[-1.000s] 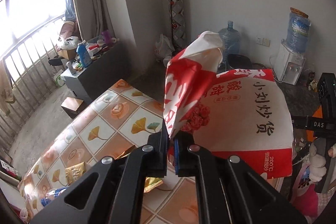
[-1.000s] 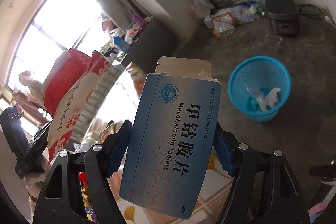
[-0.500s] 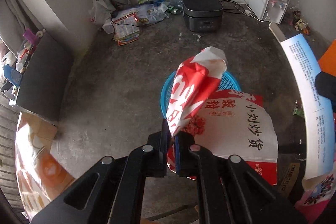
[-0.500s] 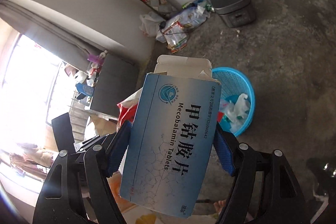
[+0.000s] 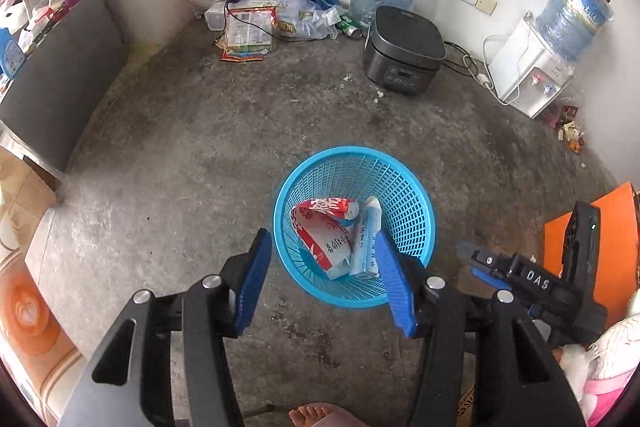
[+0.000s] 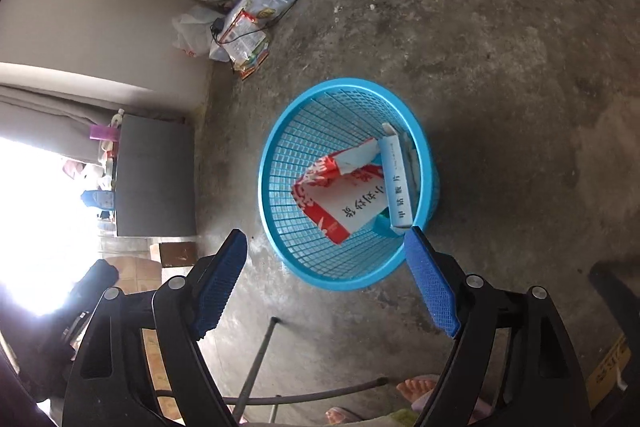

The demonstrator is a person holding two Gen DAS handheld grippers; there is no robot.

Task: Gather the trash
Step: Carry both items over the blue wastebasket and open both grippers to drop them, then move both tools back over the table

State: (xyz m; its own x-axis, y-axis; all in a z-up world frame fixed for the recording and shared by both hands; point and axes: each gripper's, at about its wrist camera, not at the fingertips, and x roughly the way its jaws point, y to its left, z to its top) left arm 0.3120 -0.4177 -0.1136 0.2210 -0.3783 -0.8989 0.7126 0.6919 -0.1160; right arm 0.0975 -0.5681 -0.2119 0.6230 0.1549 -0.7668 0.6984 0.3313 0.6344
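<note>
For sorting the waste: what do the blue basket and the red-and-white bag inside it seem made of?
Blue basket: likely moulded plastic, with a glossy rim and open lattice walls. Red-and-white bag: probably paper or thin card, matte, printed, holding sharp creases; a film lining cannot be excluded.

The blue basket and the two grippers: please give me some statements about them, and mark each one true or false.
1. The red and white snack bag lies inside the blue basket. True.
2. The blue medicine box is held between the jaws of the right gripper. False: it stands in the basket beside the bag, and nothing is between those jaws, which are opening.
3. The basket stands on the concrete floor. True.
4. The left gripper is shut on the snack bag. False: its jaws are opening, with nothing between them.
5. The black rice cooker sits on the table. False: it sits on the floor near the wall.
</note>
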